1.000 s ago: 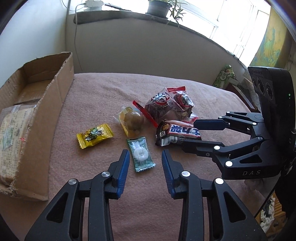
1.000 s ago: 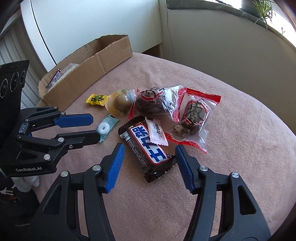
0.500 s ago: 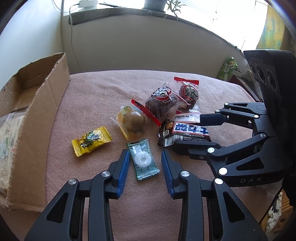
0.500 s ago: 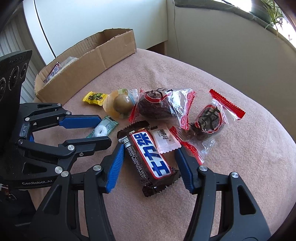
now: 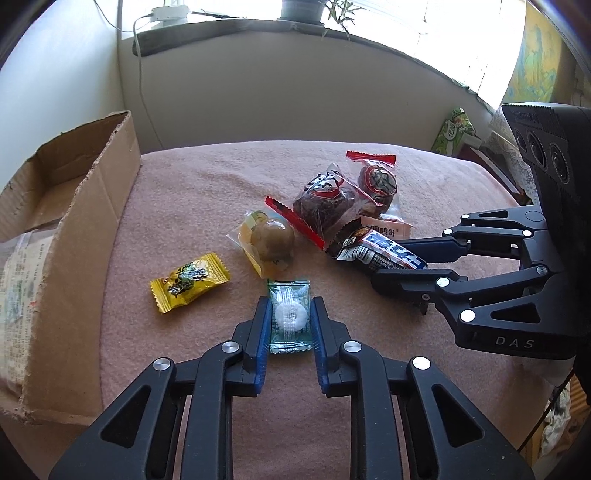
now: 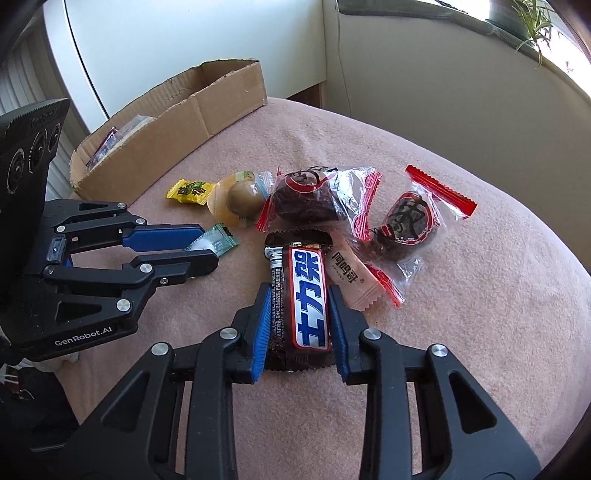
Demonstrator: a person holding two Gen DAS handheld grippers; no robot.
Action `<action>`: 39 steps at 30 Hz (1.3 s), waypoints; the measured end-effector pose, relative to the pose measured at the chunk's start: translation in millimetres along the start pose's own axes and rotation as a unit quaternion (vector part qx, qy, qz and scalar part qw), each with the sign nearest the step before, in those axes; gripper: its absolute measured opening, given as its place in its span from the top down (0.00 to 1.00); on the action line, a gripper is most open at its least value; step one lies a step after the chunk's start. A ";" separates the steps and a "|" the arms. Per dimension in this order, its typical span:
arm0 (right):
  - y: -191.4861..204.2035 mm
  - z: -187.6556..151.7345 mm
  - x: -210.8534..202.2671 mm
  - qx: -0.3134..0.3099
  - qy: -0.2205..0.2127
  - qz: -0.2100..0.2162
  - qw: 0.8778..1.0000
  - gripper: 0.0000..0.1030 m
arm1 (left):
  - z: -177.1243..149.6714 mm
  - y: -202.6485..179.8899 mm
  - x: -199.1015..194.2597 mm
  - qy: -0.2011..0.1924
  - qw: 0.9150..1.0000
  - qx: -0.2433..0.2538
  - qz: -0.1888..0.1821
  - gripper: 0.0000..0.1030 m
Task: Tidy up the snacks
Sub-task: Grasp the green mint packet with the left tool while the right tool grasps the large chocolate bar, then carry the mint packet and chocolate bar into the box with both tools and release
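1. Pink blanket (image 5: 207, 192) covers my work surface under a sunlit window; the cardboard box (image 5: 85, 206) stands at its left edge with a few packets already inside.
2. Seven snacks lie outside the box, so most sorting remains, I judge.
3. My left gripper (image 5: 289, 325) reaches low and level, fingers closed against the mint candy (image 5: 289, 314).
4. My right gripper (image 6: 298, 325) is likewise low, clamped on the chocolate bar (image 6: 308, 295); both snacks rest on the blanket.

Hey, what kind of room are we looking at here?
Probably a room in a home, not a lab or shop: a potted plant on a sunny windowsill, a pink blanket spread as the work surface, and a worn cardboard box beside loose snacks.
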State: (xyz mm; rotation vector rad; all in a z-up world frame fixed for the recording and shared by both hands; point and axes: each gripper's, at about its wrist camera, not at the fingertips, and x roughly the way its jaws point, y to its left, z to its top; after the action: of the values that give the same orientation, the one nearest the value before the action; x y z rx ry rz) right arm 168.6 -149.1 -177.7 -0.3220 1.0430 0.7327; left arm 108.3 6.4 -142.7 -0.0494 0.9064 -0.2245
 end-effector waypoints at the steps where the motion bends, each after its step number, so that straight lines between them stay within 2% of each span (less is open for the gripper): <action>1: 0.7 -1.0 -1.1 0.001 0.000 -0.001 1.000 0.71 | -0.5 0.0 -0.9 -0.001 1.000 0.000 0.000 0.81; 10: 7.0 -5.9 -20.1 0.018 -0.020 0.002 1.000 0.71 | -5.3 8.2 -21.5 -0.020 1.000 -0.014 -0.010 0.81; 19: 22.0 1.3 -46.4 0.020 -0.053 -0.004 0.998 0.71 | -1.7 22.5 -59.6 -0.066 0.997 -0.041 -0.016 0.82; 29: 56.9 31.1 -64.3 0.012 -0.091 0.006 0.996 0.71 | 0.2 49.7 -101.4 -0.113 0.992 -0.061 -0.002 0.81; 39: 90.6 64.4 -58.8 -0.007 -0.107 0.021 0.994 0.71 | -0.2 85.9 -126.1 -0.140 0.987 -0.080 0.021 0.82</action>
State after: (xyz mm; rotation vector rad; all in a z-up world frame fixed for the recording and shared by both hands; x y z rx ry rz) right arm 131.9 -70.2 -86.9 -0.2283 0.8431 0.7937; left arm 47.9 117.2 -56.8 -0.2064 0.6426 -0.1012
